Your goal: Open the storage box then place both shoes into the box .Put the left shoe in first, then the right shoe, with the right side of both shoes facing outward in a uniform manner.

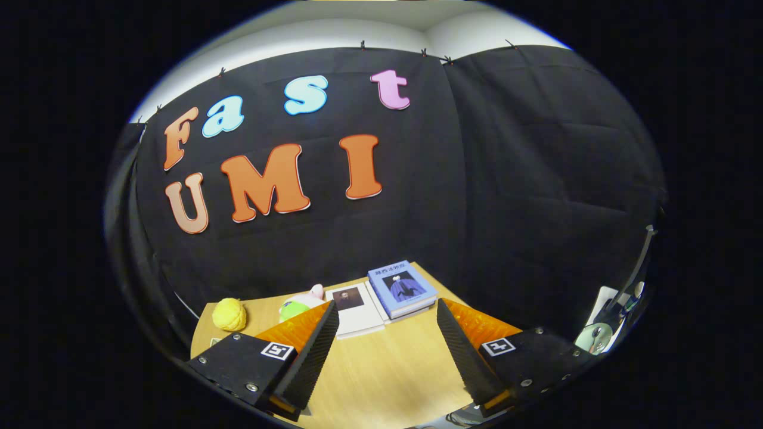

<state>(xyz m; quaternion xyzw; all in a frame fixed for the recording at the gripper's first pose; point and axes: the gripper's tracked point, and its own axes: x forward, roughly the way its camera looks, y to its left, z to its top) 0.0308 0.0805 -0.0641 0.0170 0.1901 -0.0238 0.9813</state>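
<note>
Two books [387, 298] beyond spread jaws, gripper [387, 325] empty, table [387, 369] seemingly wooden

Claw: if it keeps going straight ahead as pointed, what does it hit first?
The claw is open with nothing between its fingers. Straight ahead over the bare wooden table lie two books, the white book nearer, the blue book beside it. Likely the white one first; depth is unclear.

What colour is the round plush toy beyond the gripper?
Yellow plush toy, seen in the gripper view; the gripper is open, holding nothing.
</note>
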